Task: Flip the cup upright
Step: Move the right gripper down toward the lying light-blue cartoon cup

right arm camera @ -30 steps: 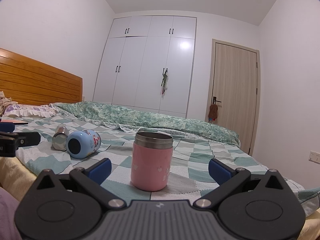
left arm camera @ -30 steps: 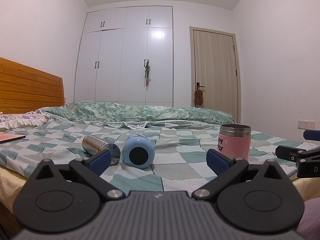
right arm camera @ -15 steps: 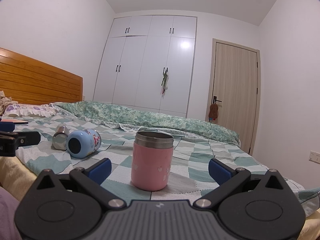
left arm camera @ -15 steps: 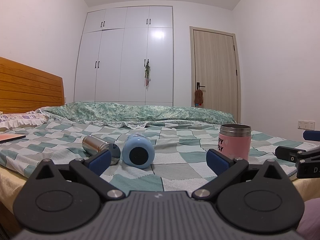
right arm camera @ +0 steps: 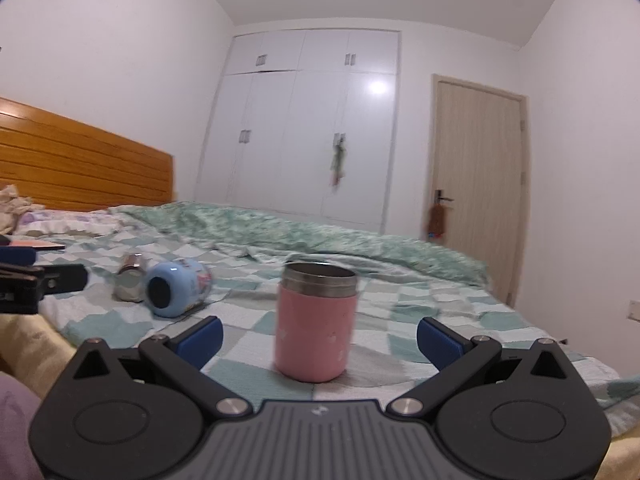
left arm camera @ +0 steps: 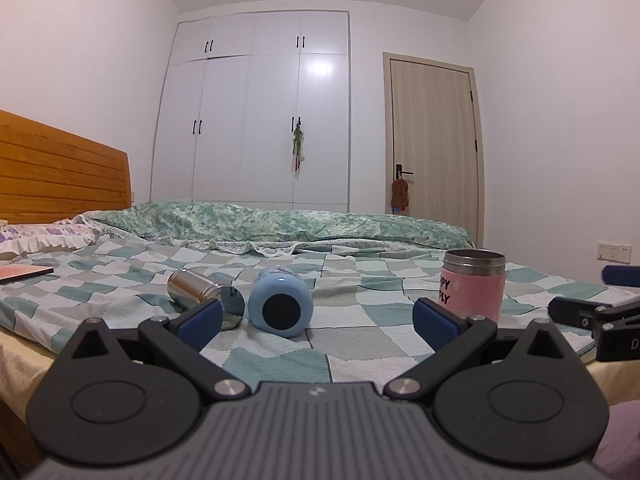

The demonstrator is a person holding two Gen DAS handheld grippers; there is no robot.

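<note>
A checked bedsheet (left arm camera: pixel 360 360) is seen lower frame, bearing a toppled blue cup (left arm camera: pixel 280 307), steel cup (left arm camera: pixel 196 288), upright pink cup (left arm camera: pixel 472 284).

The pink cup (left arm camera: pixel 472 290) shows cut-off letters "PPY" above "PLY".

My right wrist view is smeared with blur: the wardrobe (right arm camera: pixel 312 128) handles double up and the pink cup (right arm camera: pixel 315 322) shows only faint pale marks. In my left wrist view my right claw (left arm camera: pixel 600 312) is cut by the right edge, so I cannot tell how its jaws stand. My left claw's blue pad (left arm camera: pixel 200 320) hides part of the steel cup (left arm camera: pixel 196 290). The pink cup's (left arm camera: pixel 472 288) lettering is half turned away, unreadable.
</note>
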